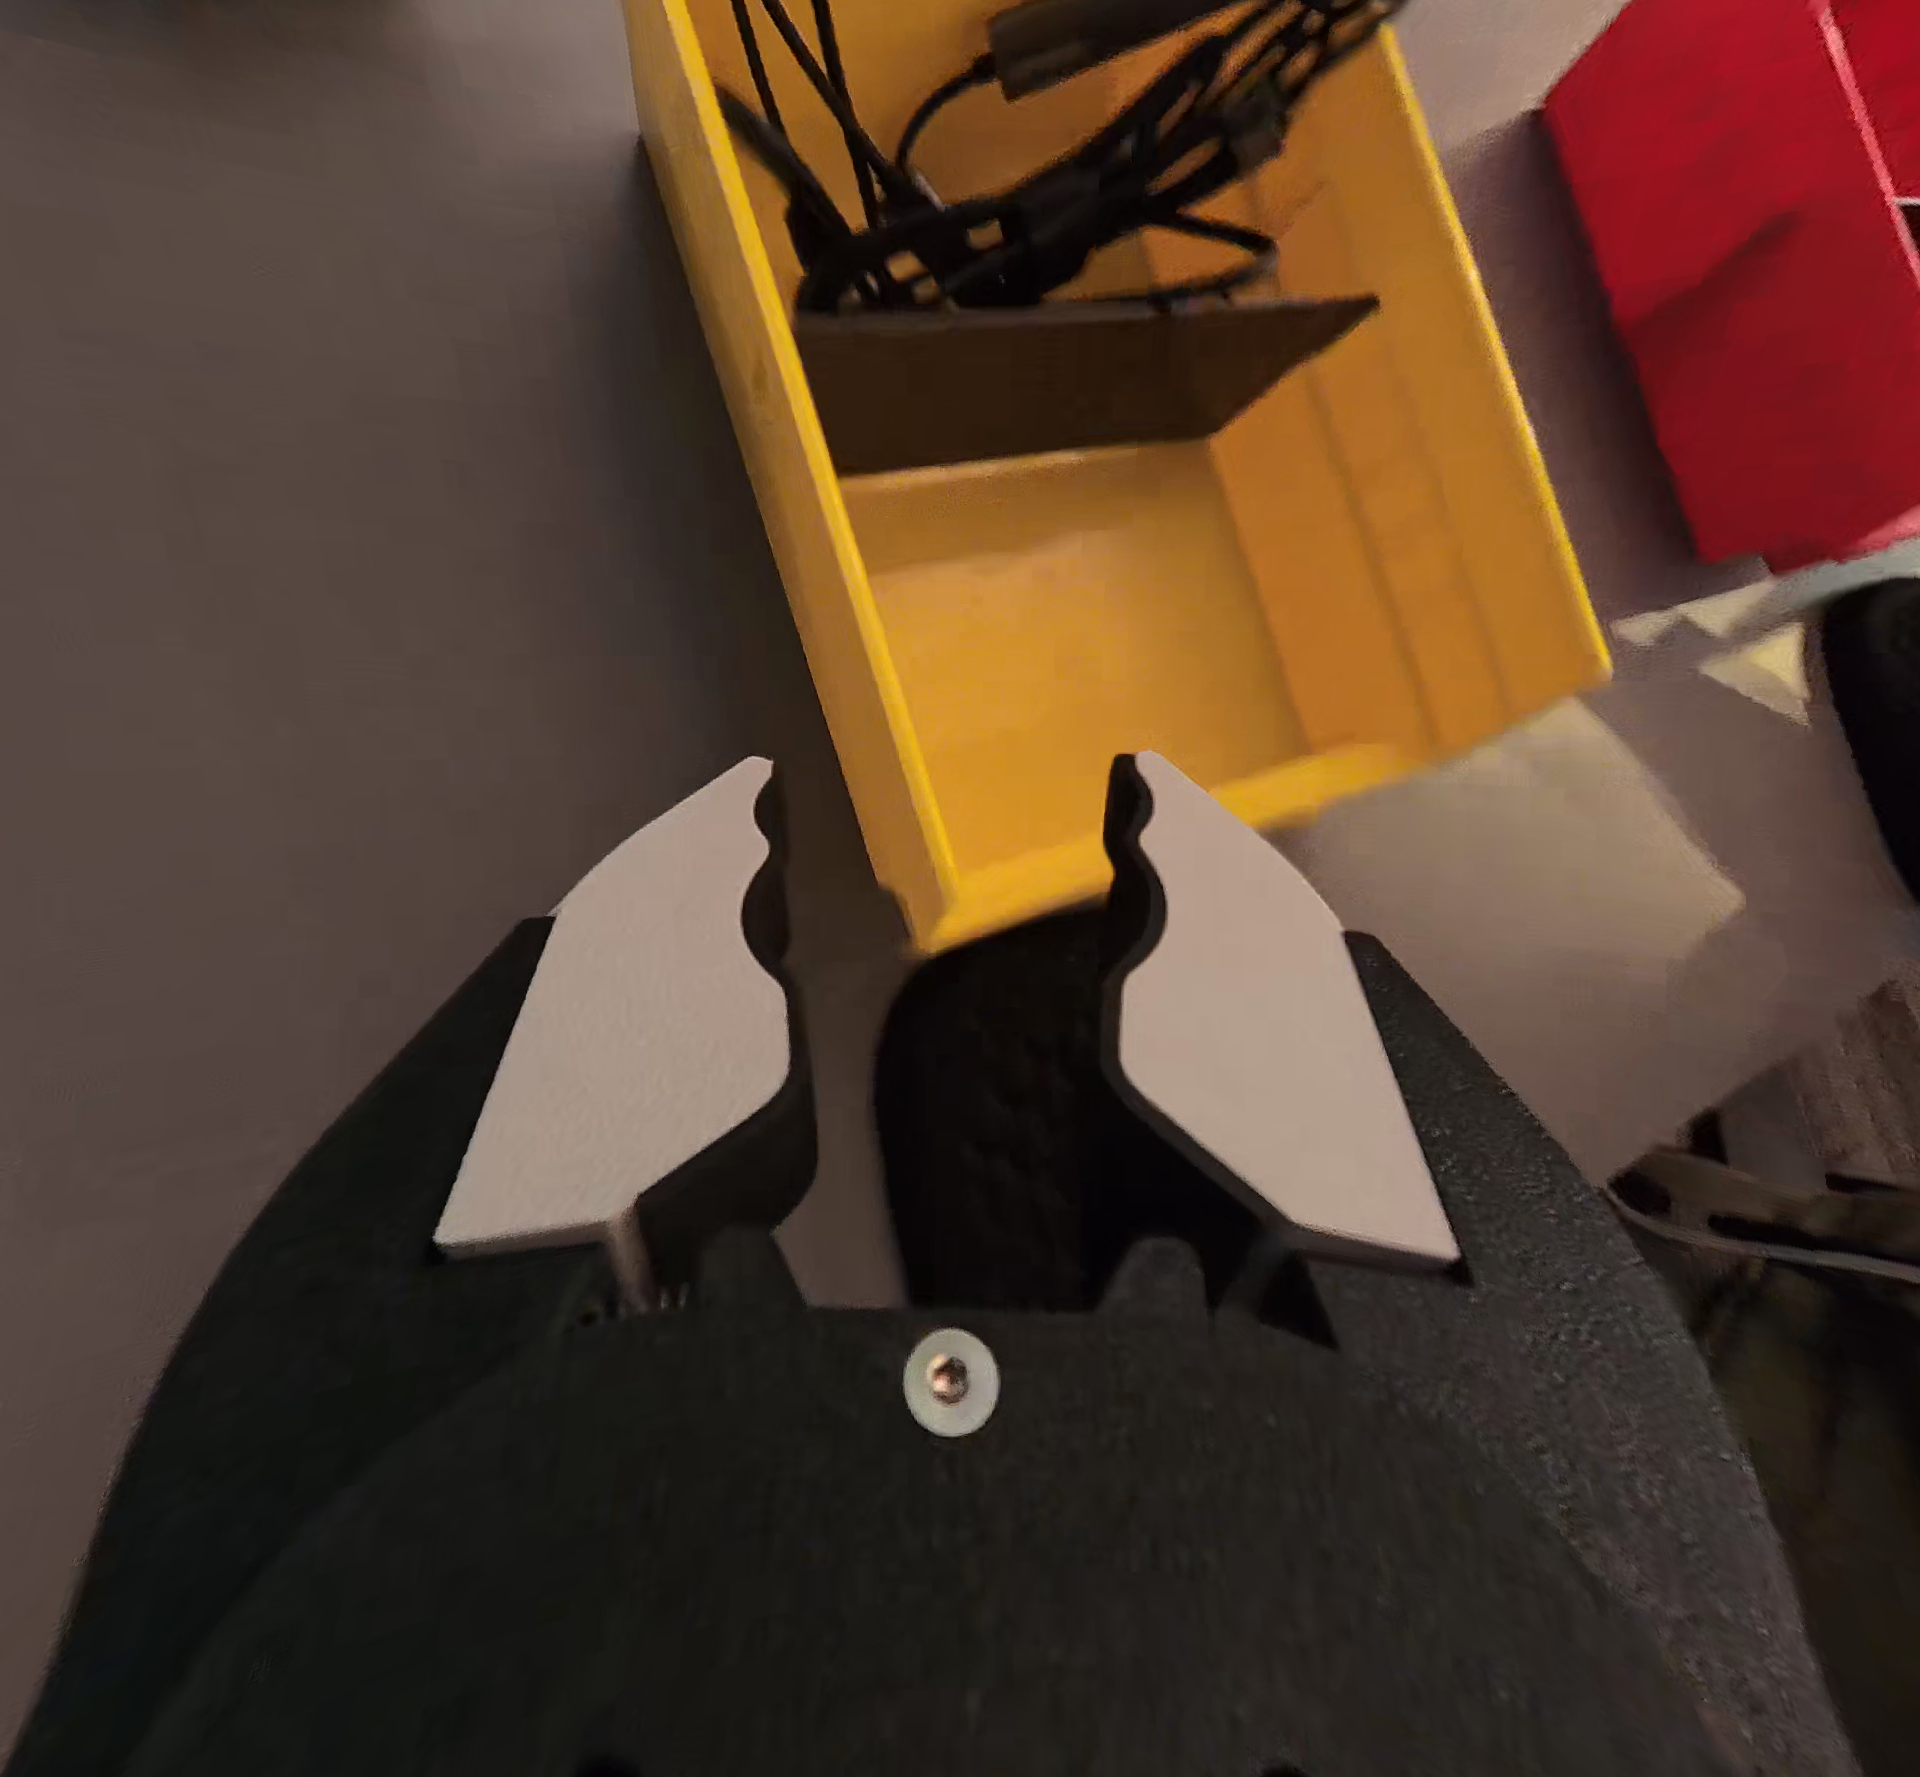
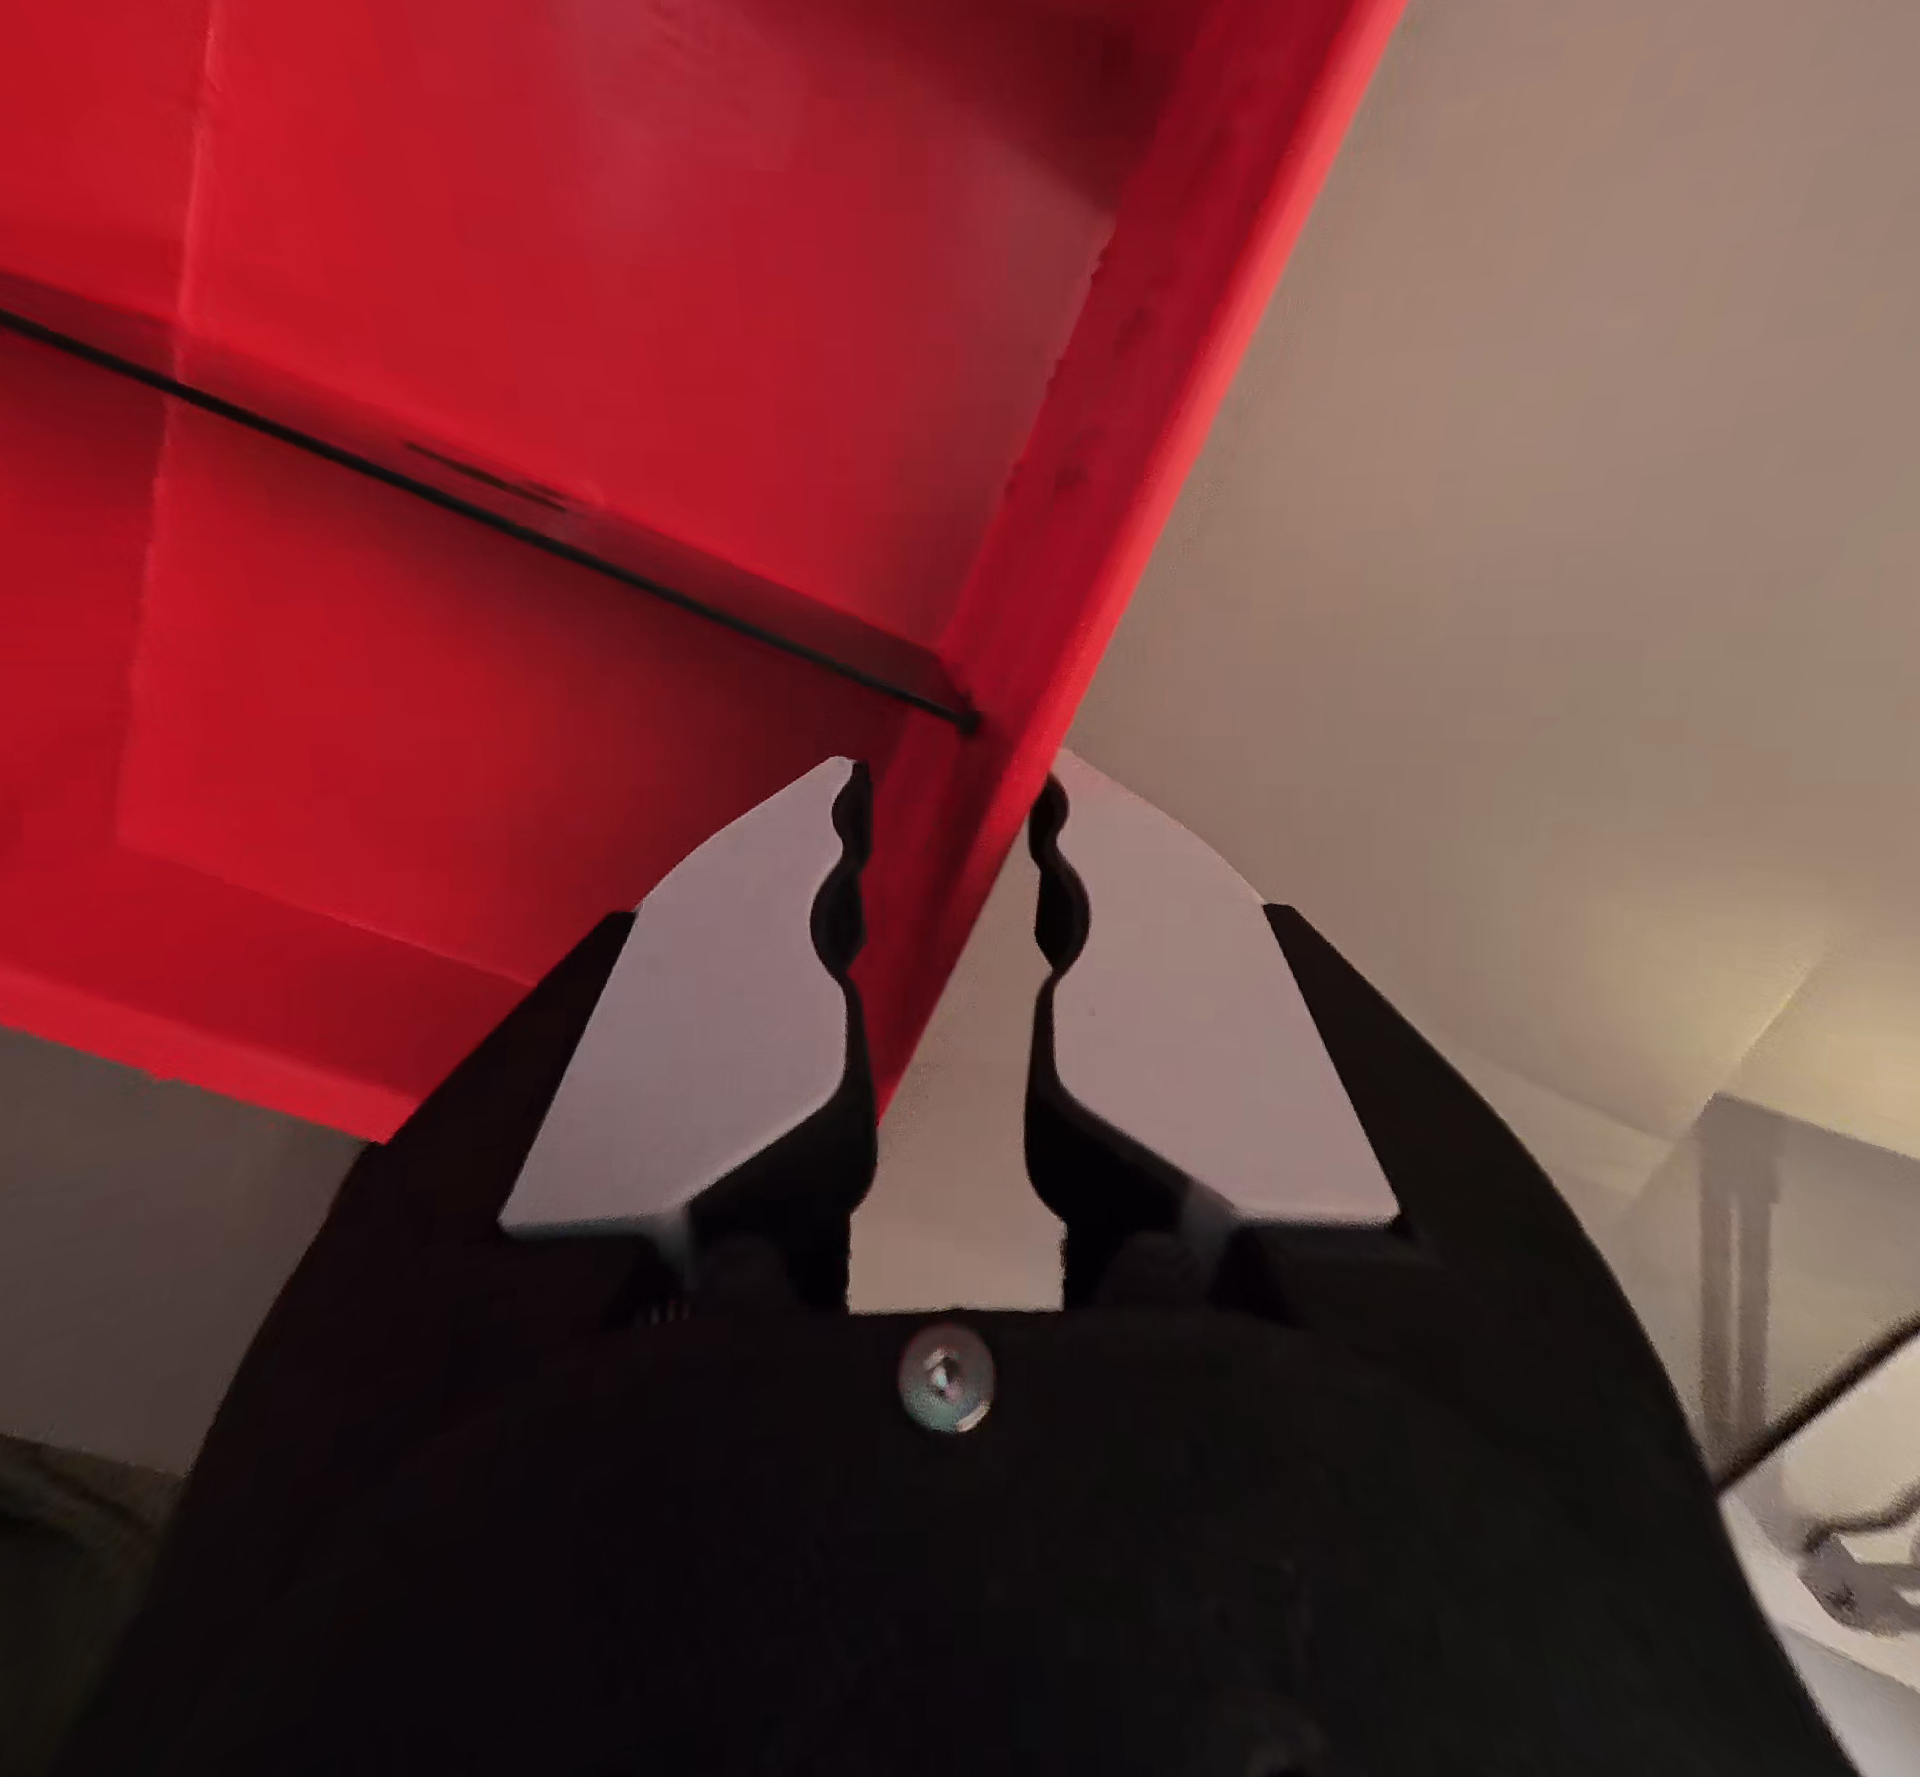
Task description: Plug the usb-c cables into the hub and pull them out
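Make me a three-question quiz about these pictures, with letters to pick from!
1. Where are the black cables?
A. far compartment of the yellow bin
B. near compartment
C. on the table

2. What colour is the bin in front of the right gripper?
A. blue
B. red
C. green

3. How is the left gripper?
A. shut on a cable
B. open and empty
C. holding the hub

Answers: 1 A, cables lie beyond the divider; 2 B, red fills that view; 3 B, nothing sits between its spread fingers.
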Demonstrator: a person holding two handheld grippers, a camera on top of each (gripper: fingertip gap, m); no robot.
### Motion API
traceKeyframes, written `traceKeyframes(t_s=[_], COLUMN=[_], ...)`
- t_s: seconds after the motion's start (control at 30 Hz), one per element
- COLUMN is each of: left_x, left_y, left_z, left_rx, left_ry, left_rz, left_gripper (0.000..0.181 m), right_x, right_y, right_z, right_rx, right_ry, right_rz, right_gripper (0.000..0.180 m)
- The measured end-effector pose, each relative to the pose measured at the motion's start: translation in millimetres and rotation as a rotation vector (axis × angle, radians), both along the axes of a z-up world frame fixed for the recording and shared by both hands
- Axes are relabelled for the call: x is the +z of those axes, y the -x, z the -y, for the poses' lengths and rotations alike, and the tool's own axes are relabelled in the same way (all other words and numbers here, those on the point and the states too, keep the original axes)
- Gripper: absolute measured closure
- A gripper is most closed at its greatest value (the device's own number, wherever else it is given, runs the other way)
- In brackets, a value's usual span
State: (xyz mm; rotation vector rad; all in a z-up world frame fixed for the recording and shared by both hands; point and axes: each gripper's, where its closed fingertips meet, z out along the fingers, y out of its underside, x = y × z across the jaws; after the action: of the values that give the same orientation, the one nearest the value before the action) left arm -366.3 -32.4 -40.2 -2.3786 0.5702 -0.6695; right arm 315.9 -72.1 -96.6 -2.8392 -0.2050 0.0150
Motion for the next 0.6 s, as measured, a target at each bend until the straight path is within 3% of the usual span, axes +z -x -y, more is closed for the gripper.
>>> traceKeyframes(t_s=[0.13, 0.23, 0.6], left_x=[-8.8, -10.1, -22.8], left_y=[15.7, 28.0, 40.9], left_z=[79.9, 110.4, 103.6], left_rx=[-0.062, -0.084, -0.104], left_ry=[0.145, 0.187, 0.025], left_rz=[0.267, 0.367, 0.129], left_gripper=[0.133, 0.137, 0.144], right_x=[29.4, 52.2, 146.3], right_y=[-8.0, -17.4, -8.7], right_z=[-8.5, -14.0, -33.6], right_rx=[-0.034, -0.035, 0.083], right_ry=[-0.166, -0.297, -0.843], right_rz=[-0.044, -0.016, 0.151], right_gripper=[0.148, 0.149, 0.149])
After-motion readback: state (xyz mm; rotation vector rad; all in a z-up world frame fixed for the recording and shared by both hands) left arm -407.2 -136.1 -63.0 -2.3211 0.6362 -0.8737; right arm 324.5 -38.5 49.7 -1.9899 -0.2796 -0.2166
